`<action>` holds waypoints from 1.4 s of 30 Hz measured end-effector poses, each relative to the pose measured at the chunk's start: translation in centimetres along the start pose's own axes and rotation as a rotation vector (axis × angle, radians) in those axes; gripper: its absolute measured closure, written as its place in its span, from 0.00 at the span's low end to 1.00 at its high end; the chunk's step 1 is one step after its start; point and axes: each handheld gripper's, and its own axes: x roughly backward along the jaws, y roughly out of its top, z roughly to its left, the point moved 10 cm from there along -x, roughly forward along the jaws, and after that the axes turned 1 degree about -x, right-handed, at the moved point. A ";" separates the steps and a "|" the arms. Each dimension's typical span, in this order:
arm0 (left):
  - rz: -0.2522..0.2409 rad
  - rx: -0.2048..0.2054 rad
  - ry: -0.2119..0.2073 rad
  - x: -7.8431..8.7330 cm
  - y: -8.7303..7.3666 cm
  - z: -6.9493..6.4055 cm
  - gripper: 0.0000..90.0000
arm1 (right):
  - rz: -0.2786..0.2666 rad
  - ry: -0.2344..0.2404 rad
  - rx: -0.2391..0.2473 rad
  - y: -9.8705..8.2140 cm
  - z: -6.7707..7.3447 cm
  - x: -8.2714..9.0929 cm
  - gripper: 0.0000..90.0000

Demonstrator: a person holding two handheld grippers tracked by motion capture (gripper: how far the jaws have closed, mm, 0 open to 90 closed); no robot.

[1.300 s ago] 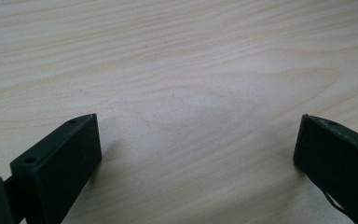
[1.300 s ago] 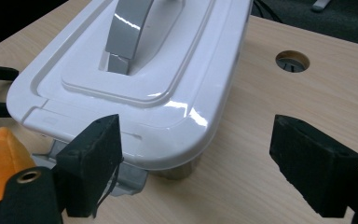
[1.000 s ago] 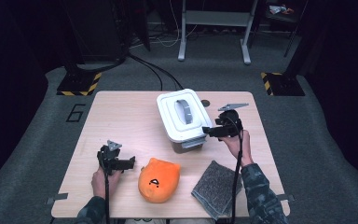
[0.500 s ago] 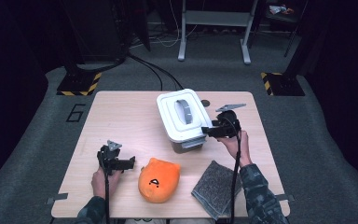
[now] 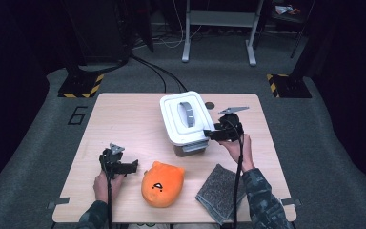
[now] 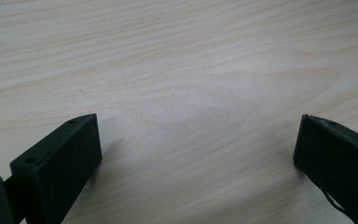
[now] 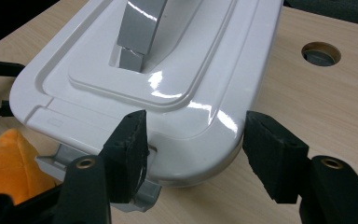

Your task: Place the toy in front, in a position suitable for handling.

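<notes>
Where lid (image 7: 168, 84) overhangs, box hidden.

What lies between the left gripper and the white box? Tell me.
Bare table: in the high view nothing lies between the left gripper and the white box.

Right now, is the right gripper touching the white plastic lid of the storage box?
Cannot tell. In the right gripper view the right gripper straddles the white plastic lid corner, but neither contact nor gap shows plainly.
</notes>
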 end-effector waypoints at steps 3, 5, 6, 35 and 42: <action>0.001 0.000 0.000 0.0 0.0 0.0 0.00 | 0.002 0.000 0.000 0.1 0.3 -0.2 0.43; 0.001 0.000 0.000 0.0 0.0 0.0 0.00 | 0.003 0.001 0.004 0.1 0.5 -0.3 0.43; 0.000 0.000 0.000 0.0 0.0 0.0 0.00 | 0.005 0.001 0.000 0.1 0.6 -0.3 0.43; 0.000 0.000 0.000 0.0 0.0 0.0 0.00 | 0.026 0.030 0.078 -0.3 2.3 -0.8 0.40; 0.000 0.000 0.000 0.0 0.0 0.0 0.00 | 0.025 0.034 0.074 -0.2 2.8 -0.9 0.41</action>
